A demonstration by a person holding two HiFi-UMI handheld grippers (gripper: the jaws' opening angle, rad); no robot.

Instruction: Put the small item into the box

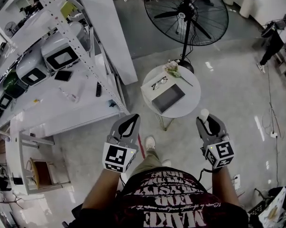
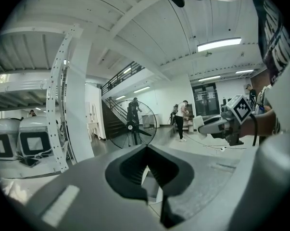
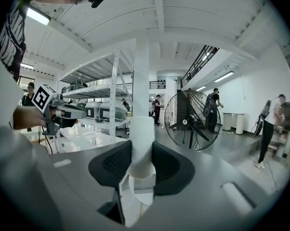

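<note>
A small white cylinder (image 1: 204, 113) stands up from my right gripper (image 1: 206, 119), which is shut on it, held in the air near the round table's (image 1: 193, 101) near right edge. In the right gripper view the cylinder (image 3: 141, 146) is pinched between the dark pads (image 3: 114, 163). The box (image 1: 168, 98), flat with a grey inside, lies open on the table ahead of both grippers. My left gripper (image 1: 131, 119) hovers left of the table, shut with nothing in it; its jaws meet in the left gripper view (image 2: 145, 149).
Glasses (image 1: 159, 83) and a small bunch of flowers (image 1: 172, 69) share the table with the box. A big floor fan (image 1: 186, 13) stands behind it. A white shelving rack (image 1: 52, 80) with appliances and a white pillar (image 1: 112, 27) are at the left.
</note>
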